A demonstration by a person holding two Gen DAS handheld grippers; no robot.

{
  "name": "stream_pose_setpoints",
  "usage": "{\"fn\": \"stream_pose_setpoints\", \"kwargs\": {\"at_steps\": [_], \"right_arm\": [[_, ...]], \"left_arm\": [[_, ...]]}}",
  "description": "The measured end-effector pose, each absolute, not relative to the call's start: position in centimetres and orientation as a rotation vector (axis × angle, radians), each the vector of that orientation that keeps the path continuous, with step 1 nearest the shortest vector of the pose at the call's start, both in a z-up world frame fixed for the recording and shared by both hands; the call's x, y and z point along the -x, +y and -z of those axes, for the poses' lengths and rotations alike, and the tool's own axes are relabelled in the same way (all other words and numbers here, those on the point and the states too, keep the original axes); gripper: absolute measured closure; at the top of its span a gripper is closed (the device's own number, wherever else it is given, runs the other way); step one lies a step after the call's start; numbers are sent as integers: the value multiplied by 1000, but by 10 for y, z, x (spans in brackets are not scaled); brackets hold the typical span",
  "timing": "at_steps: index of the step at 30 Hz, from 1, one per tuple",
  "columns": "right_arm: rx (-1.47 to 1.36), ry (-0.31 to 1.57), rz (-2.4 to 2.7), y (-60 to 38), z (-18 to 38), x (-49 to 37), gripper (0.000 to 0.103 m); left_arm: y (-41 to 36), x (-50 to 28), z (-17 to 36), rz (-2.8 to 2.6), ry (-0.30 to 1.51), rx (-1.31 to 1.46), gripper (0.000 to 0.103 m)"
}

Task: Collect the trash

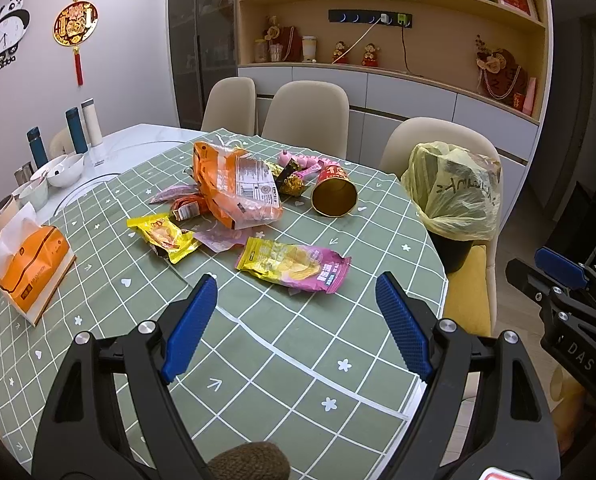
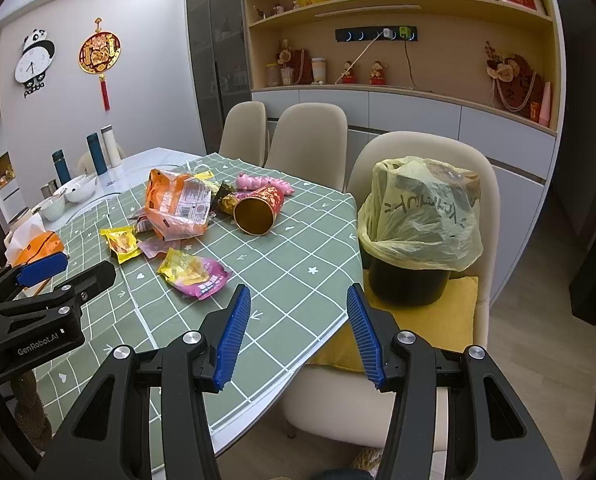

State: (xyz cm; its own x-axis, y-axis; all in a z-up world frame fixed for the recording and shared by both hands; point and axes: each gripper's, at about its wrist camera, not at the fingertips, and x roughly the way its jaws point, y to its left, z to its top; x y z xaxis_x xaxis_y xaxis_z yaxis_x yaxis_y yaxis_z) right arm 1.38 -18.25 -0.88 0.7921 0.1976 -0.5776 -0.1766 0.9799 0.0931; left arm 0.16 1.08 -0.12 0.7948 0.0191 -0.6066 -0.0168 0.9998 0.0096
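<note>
You are holding the left gripper [image 1: 295, 286] above the near part of the green checked tablecloth [image 1: 281, 360], jaws spread wide and gripping nothing. You are holding the right gripper [image 2: 298, 298] over the table's edge, its jaws likewise parted and empty, facing the gap between cloth and chair.

The trash is lying in a loose heap mid-table. Nearest your left gripper is resting the yellow-and-pink chip packet [image 1: 293, 266], flat on the cloth and apart from the rest. Behind it are lying the yellow wrapper [image 1: 163, 238], the large orange bag [image 1: 233, 184] and the red paper cup [image 1: 334, 194], tipped on its side with its gold mouth toward you.

The bin [image 2: 408, 284], lined with a yellow plastic bag [image 2: 422, 216], is standing on the cushion [image 2: 430, 320] of the chair beside the table.

Judging by appearance, the wrappers are looking light, thin and slick; they are likely to crumple and slide rather than resist. The packet is probably best pinched at a crimped end seal or a raised edge. The cup is looking stiffer yet crushable: its rim wall appears the better hold.
</note>
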Motion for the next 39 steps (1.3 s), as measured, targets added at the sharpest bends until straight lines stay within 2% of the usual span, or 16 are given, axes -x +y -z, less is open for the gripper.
{"fn": "stream_pose_setpoints", "kwargs": {"at_steps": [18, 39], "right_arm": [[32, 728, -305, -157, 34, -82, 56], [331, 959, -835, -3, 97, -215, 56]], "left_arm": [[72, -53, 34, -126, 779, 92, 26], [175, -92, 61, -225, 850, 239, 25]]}}
